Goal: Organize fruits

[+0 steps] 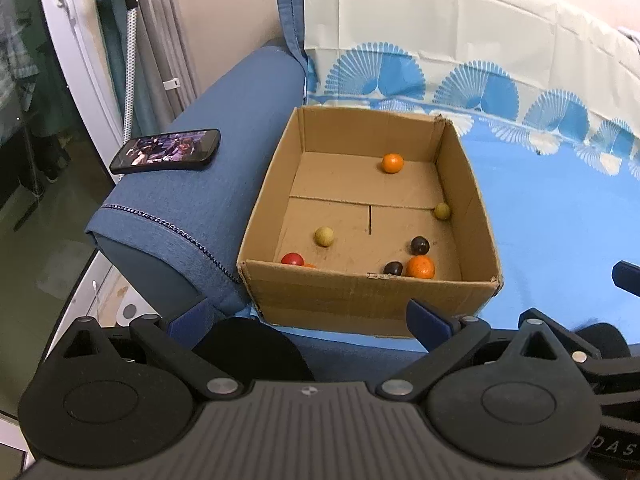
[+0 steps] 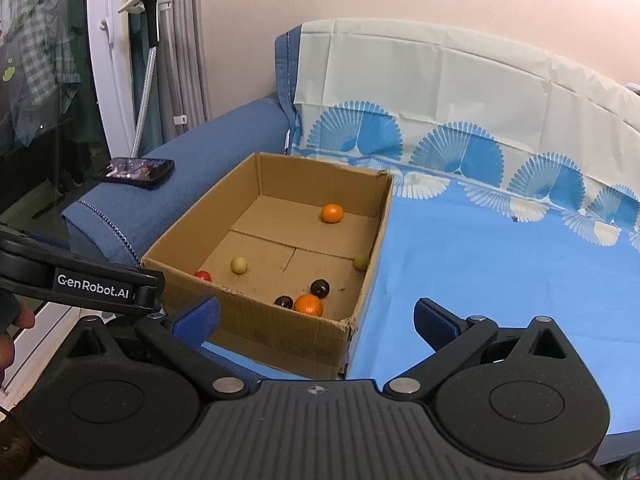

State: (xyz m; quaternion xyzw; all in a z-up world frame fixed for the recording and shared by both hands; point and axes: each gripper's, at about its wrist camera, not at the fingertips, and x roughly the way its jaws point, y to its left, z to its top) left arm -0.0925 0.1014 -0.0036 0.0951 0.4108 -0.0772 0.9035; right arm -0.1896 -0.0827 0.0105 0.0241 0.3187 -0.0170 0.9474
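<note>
An open cardboard box (image 1: 468, 188) (image 2: 376, 240) sits on a blue sheet on a sofa. Inside lie several small fruits: an orange at the back (image 1: 392, 163) (image 2: 332, 213), an orange at the front (image 1: 420, 267) (image 2: 308, 305), two dark ones (image 1: 420, 245) (image 2: 320, 288), two yellow-green ones (image 1: 324, 236) (image 2: 239, 265) and a red one (image 1: 292, 259) (image 2: 203, 276). My left gripper (image 1: 308, 320) is open and empty in front of the box's near wall. My right gripper (image 2: 316, 318) is open and empty, near the box's front right corner.
A phone (image 1: 166, 151) (image 2: 140, 170) lies on the blue sofa armrest (image 1: 192, 208) left of the box. The blue sheet (image 2: 500, 272) stretches right of the box. A patterned cloth (image 2: 460, 120) covers the backrest. A glass door and a stand are at far left.
</note>
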